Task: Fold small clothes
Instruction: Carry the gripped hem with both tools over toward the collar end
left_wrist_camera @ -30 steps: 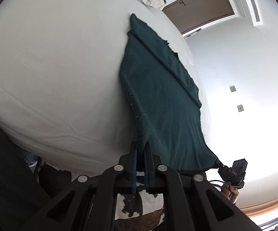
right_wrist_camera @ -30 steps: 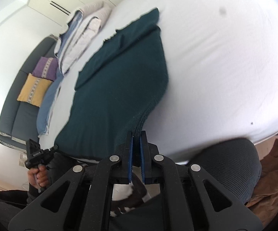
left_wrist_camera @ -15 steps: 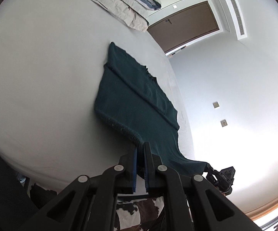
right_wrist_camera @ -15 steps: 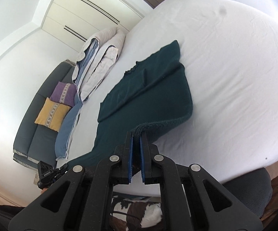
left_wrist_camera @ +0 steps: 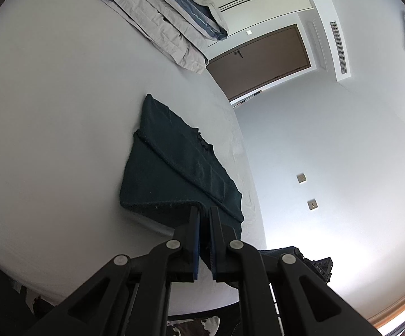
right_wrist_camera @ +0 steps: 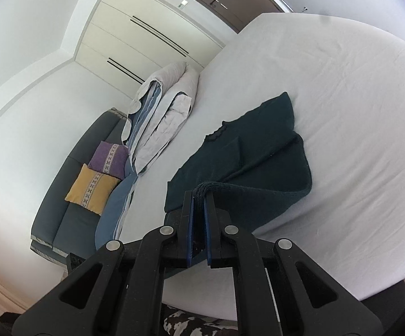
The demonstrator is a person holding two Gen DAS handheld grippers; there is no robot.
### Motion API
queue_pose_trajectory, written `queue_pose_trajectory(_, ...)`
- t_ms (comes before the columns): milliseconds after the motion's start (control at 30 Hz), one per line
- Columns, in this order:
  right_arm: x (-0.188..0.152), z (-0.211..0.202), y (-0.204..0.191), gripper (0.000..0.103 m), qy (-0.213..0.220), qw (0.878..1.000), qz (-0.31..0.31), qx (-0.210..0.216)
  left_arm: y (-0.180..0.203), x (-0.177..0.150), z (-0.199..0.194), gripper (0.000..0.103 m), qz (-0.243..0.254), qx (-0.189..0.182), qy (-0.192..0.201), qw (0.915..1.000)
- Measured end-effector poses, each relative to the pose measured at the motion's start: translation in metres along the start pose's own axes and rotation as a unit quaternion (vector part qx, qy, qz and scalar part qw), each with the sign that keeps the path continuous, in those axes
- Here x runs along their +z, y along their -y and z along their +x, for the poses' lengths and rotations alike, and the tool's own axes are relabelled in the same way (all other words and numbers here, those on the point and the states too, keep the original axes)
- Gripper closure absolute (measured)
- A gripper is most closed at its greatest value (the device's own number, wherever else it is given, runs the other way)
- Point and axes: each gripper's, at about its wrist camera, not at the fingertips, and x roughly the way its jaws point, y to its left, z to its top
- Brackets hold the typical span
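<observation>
A dark green knitted garment (left_wrist_camera: 174, 168) lies on the white bed (left_wrist_camera: 48, 112); it also shows in the right wrist view (right_wrist_camera: 258, 151). My left gripper (left_wrist_camera: 204, 212) is shut on its near hem corner and holds that edge raised above the bed, the cloth curling back over the flat part. My right gripper (right_wrist_camera: 199, 196) is shut on the other near corner of the same hem, also lifted. The far part with the neckline lies flat. The right gripper's body shows at the lower right in the left wrist view (left_wrist_camera: 318, 267).
A folded grey and blue duvet (left_wrist_camera: 160, 19) lies at the far end of the bed, also in the right wrist view (right_wrist_camera: 163, 106). A dark sofa with a yellow cushion (right_wrist_camera: 90, 187) and a purple cushion (right_wrist_camera: 108, 158) stands beside the bed. A brown door (left_wrist_camera: 258, 58) is behind.
Both grippers have lifted the near hem and carried it forward over the garment toward the neckline. The cloth, stretched long before, now folds back on itself.
</observation>
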Motion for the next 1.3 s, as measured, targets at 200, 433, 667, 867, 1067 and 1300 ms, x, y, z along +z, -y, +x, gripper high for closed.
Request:
queue_pose_trajectory(200,0.020,0.013,-0.001,0.098,0.019,1.000,0.015,0.006,0.007,0.021,0.012,0.097,-0.004,-0.012,0.013,0.9998)
queue_pose_trajectory(433,0.042,0.036,0.002,0.098,0.033,0.999,0.018,0.004,0.011,0.046,0.028,0.097,-0.001,-0.010,0.023,0.9997)
queue_pose_trajectory(667,0.065,0.060,0.004,0.098,0.046,0.999,0.018,0.000,0.022,0.073,0.049,0.097,0.019,-0.001,0.027,0.9995)
queue_pose_trajectory(867,0.090,0.090,0.008,0.098,0.053,0.998,0.014,-0.015,0.026,0.102,0.075,0.097,0.026,0.011,0.029,0.9992)
queue_pose_trajectory(1067,0.116,0.128,0.021,0.098,0.056,0.998,0.015,-0.039,0.028,0.130,0.109,0.097,0.038,0.032,0.022,0.9985)
queue_pose_trajectory(1300,0.145,0.186,0.043,0.098,0.048,0.996,0.018,-0.068,0.021,0.161,0.153,0.097,0.040,0.056,0.018,0.9975)
